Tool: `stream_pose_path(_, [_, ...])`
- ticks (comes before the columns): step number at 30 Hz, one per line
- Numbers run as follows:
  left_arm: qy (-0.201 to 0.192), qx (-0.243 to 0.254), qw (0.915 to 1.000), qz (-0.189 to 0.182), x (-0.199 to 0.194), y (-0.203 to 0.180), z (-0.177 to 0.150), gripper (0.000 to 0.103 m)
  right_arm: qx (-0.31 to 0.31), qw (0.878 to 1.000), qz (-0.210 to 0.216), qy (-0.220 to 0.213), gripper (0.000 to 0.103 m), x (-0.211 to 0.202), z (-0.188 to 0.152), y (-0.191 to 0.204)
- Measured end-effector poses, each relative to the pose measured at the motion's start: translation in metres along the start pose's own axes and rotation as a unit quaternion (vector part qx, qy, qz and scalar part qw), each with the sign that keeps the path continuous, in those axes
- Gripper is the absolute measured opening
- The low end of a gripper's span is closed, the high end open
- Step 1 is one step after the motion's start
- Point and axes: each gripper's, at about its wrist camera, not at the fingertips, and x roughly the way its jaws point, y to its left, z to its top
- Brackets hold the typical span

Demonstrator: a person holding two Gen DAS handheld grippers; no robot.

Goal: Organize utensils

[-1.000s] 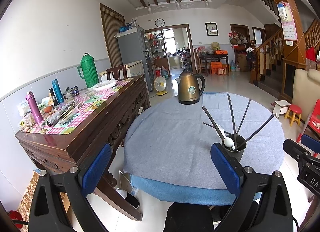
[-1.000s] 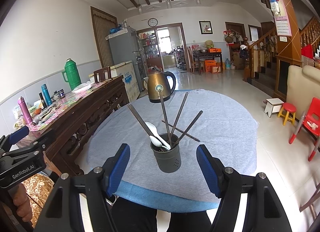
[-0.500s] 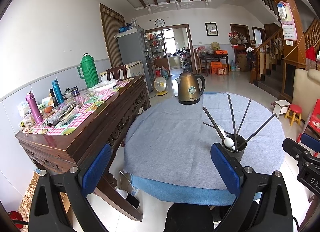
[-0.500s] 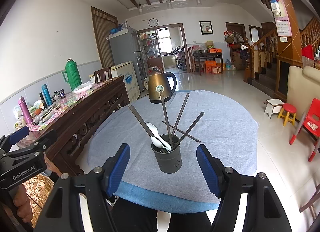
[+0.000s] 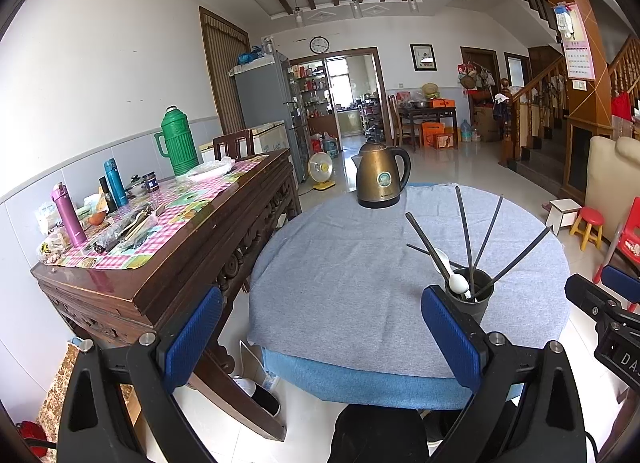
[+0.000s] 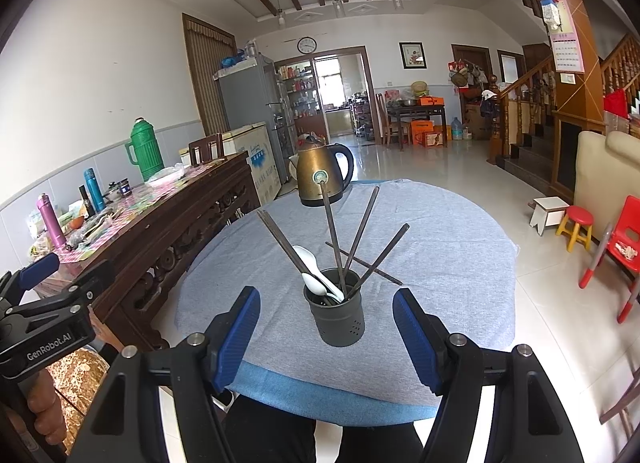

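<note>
Both your jaws stand wide open w/ nothing between the pads: the right gripper sits short of the utensil holder, blue pads either side but not touching; the left gripper hangs off the near-left table edge over bare cloth, holder just beyond its right pad. Largest first: the round table w/ its grey cloth, a blue layer showing at the near rim; the brass kettle at the far edge; then the dark holder near the front edge, approx centred for your right side. In it: several dark chopsticks fanned out, plus a white spoon leaning left. One loose chopstick seems to lie flat on the cloth just behind the holder. So the step looks nearly done, prob only that stray left to bring in. Next move would call for reaching past the holder w/o knocking the fanned sticks, then closing low on a thin stick lying flat; it may roll or slip. Room: long wooden sideboard to the left w/ a checked cloth, a green thermos and bottles; fridge and doorway far back, stairs far right, small stools on the tiled floor to the right.
</note>
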Motion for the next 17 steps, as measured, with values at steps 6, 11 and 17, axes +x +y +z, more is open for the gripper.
stream_pose_path(6, [0.0, 0.001, 1.0, -0.002, 0.001, 0.0, 0.0, 0.1, 0.001, 1.0, 0.0, 0.0, 0.073, 0.001, 0.0, 0.0])
stream_pose_path(11, [-0.002, 0.003, 1.0, -0.005, 0.003, -0.001, -0.001, 0.1, 0.0, 1.0, 0.0, 0.001, 0.073, 0.001, 0.0, 0.0])
stream_pose_path(17, [0.021, -0.02, 0.9985, -0.046, 0.04, 0.001, -0.006, 0.1, 0.021, 1.0, -0.007, -0.01, 0.073, 0.006, 0.006, -0.021])
